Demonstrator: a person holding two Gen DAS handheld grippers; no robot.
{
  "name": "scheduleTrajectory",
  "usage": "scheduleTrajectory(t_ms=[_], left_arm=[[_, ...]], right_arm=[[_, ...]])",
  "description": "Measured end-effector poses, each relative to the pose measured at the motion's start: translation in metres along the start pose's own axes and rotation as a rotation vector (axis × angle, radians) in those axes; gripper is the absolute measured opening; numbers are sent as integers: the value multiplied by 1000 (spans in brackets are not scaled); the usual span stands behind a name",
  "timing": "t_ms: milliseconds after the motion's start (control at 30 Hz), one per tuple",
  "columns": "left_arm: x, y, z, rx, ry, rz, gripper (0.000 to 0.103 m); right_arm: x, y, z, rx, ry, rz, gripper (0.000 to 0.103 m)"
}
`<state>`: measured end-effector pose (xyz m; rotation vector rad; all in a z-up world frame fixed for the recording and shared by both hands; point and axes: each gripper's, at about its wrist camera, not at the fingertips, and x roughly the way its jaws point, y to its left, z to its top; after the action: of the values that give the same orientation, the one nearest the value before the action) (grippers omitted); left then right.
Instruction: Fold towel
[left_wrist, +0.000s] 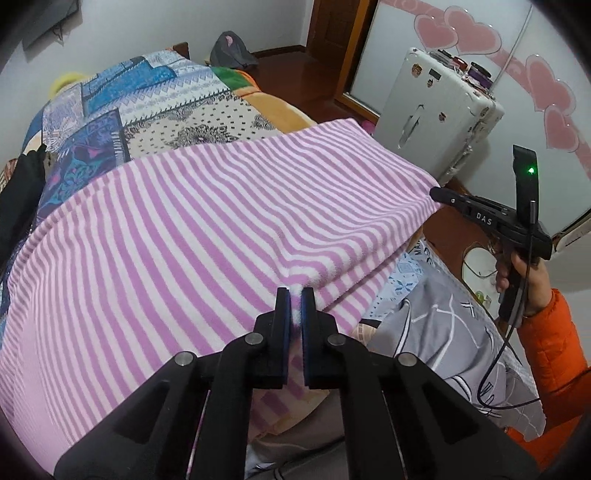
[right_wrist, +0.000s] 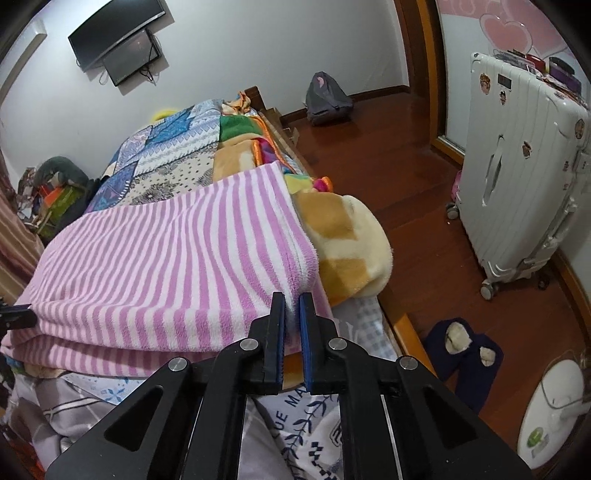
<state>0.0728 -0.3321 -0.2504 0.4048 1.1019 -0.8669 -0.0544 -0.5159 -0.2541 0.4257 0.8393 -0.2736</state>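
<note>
A lived-in home bedroom

A bed under a blue patchwork quilt (right_wrist: 162, 147) fills the middle; a black wall-mounted television (right_wrist: 114, 33) hangs at eleven o'clock, a white hard-shell suitcase (right_wrist: 517, 177) stands at three o'clock, and navy fleece-lined slippers (right_wrist: 465, 350) lie at five o'clock.

Bed (right_wrist: 402, 321) with wooden frame, patchwork quilt (right_wrist: 166, 147) and orange plush blanket (right_wrist: 343, 236) spread on it, grey printed sheet (left_wrist: 443, 325) at near edge, striped towel (left_wrist: 184, 236) on top

Both wrist views close, angled down; share striped towel (left_wrist: 166, 229) (right_wrist: 166, 258), suitcase (left_wrist: 436, 118) (right_wrist: 517, 177).
</note>
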Motion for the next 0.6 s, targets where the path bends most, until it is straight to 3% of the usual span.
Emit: scheduleTrajectory(t_ms=[400, 600], left_arm=[[15, -9, -3, -5, 22, 7, 5], [13, -17, 4, 6, 4, -1, 16]], right_arm=[[21, -17, -11, 19, 59, -75, 4], [17, -24, -13, 46, 82, -101, 5]])
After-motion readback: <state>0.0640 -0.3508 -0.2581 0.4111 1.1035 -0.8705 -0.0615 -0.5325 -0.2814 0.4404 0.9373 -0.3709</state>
